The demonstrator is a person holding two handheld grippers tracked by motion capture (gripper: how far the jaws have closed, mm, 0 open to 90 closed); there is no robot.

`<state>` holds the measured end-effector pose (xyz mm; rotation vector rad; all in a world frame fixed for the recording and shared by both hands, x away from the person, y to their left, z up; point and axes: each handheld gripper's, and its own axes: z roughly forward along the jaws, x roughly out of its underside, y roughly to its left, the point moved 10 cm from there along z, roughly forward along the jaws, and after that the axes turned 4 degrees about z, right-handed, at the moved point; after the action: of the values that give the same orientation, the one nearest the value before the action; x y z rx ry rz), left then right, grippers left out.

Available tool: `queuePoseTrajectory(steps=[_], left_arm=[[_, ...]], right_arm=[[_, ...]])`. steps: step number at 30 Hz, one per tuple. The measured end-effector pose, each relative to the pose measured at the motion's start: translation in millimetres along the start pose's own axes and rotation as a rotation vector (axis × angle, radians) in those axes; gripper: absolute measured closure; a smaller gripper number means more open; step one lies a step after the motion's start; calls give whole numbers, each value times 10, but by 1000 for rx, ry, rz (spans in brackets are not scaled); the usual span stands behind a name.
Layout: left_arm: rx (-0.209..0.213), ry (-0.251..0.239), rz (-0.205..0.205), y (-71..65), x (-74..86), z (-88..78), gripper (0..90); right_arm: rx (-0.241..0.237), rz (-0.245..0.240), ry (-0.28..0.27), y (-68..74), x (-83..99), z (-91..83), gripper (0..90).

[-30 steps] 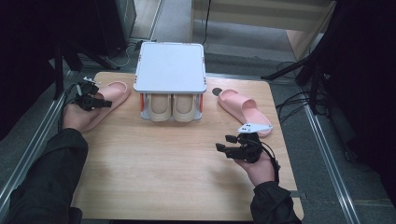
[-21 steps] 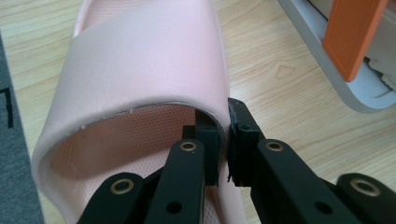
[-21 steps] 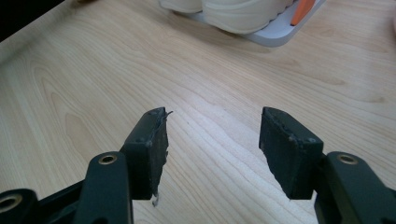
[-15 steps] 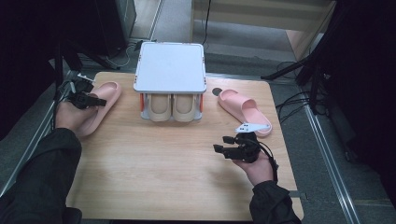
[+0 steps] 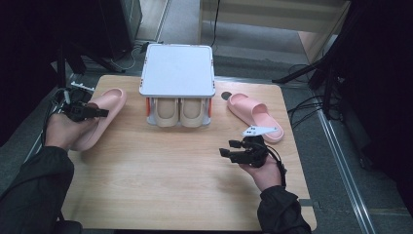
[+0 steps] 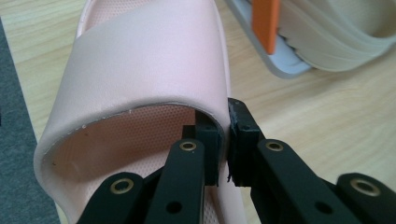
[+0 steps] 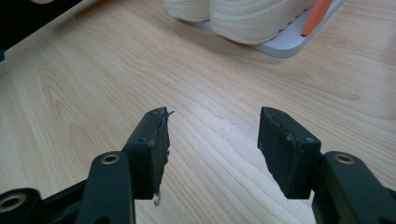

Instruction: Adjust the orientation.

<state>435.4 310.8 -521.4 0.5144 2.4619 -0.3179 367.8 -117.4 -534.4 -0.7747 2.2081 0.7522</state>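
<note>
Pink foam slide [image 6: 140, 60], 1 of 2, sits at the bench's left edge under the left hand. The left gripper [image 6: 223, 140] has just been closing, and its fingers [image 6: 208, 140] are now clamped on the edge of the strap, 1 pad inside the arch and 1 outside.

Handling judgement: the slide looks light and soft; the strap is likely to flex and pinch thin under the pads, so the sole may droop and swing from this hold. The surface appears matte, so slippage seems unlikely. The strap edge near its root at the sole is a sound place to take it.

The second pink slide [image 5: 254, 116] lies on the bench's right side, sole down. Near it, the right gripper [image 5: 233, 147] hovers over bare wood [image 7: 224, 74] with fingers [image 7: 287, 149] apart and nothing between them.

Container: a white 2-tier rack [image 5: 178, 70] with orange posts stands at the bench's rear centre. Its lower tier holds 1 pair of cream slides [image 5: 181, 112], side by side. The top shelf carries nothing.
</note>
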Motion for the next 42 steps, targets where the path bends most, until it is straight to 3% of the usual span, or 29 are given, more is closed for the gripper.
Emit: queuePoseTrajectory(steps=[7,11,15,23,26,36,42], left_arm=[[41,-24,26,-348,150,-169,846],[42,-15,59,-530,240,-201,845],[73,-16,74,-755,324,-203,845],[156,-11,129,-1316,432,-101,844],[178,-2,172,-1517,432,-56,844],[242,31,226,-1982,456,140,842],[270,40,220,-2156,448,288,841]], right_arm=[[-26,-19,6,81,-77,100,438],[-32,-37,9,114,-124,156,438],[-36,-49,14,144,-160,213,438],[-50,-70,18,216,-196,280,440],[-52,-82,17,235,-204,290,442],[-52,-94,38,273,-162,295,444],[-54,-98,43,308,-122,310,445]])
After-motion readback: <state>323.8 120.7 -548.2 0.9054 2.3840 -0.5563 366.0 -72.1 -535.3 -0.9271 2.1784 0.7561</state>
